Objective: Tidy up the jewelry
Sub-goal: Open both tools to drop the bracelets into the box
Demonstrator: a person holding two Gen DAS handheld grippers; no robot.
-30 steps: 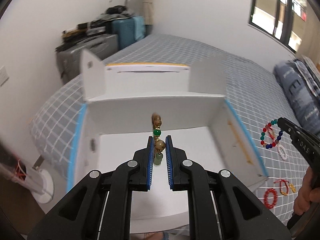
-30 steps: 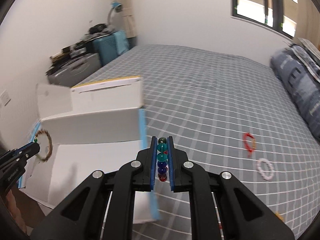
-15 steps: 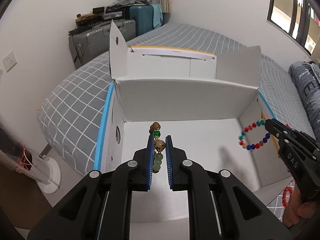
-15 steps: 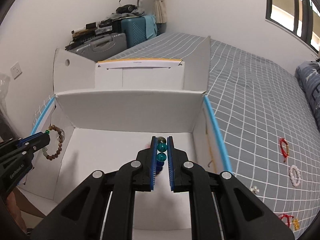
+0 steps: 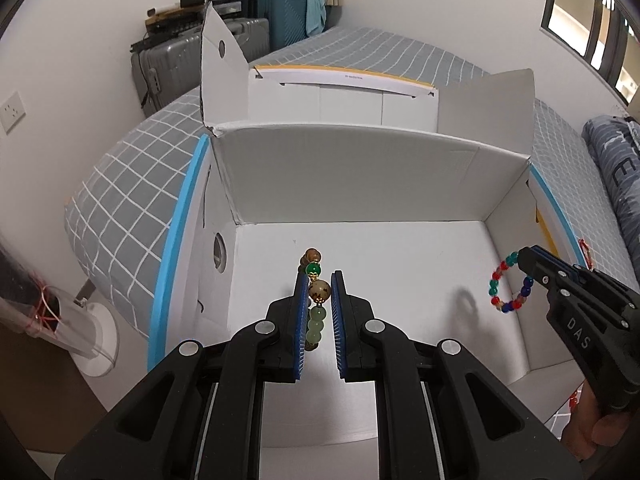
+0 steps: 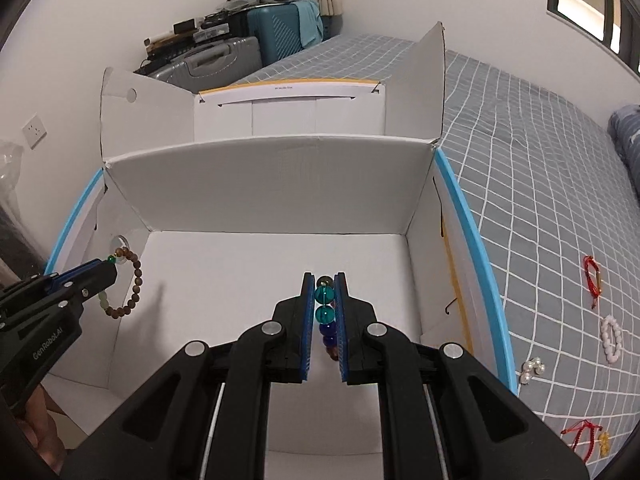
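My left gripper (image 5: 319, 280) is shut on a brown and green bead bracelet (image 5: 318, 292) and holds it over the floor of the open white cardboard box (image 5: 360, 184). It also shows in the right wrist view (image 6: 128, 284) at the box's left side. My right gripper (image 6: 323, 280) is shut on a multicoloured bead bracelet (image 6: 324, 304) over the box floor. That bracelet hangs from the right gripper in the left wrist view (image 5: 510, 286), near the box's right wall.
The box (image 6: 272, 184) sits on a grey checked bed (image 6: 540, 200) with its flaps up. On the bed right of the box lie a red cord bracelet (image 6: 593, 280), a white bead bracelet (image 6: 612, 338), pearl pieces (image 6: 531, 369) and a red tassel charm (image 6: 584, 434). Suitcases (image 5: 224, 52) stand behind.
Both grippers have moved forward and down into the box with their bracelets. The right gripper came in from over the bed on the right.
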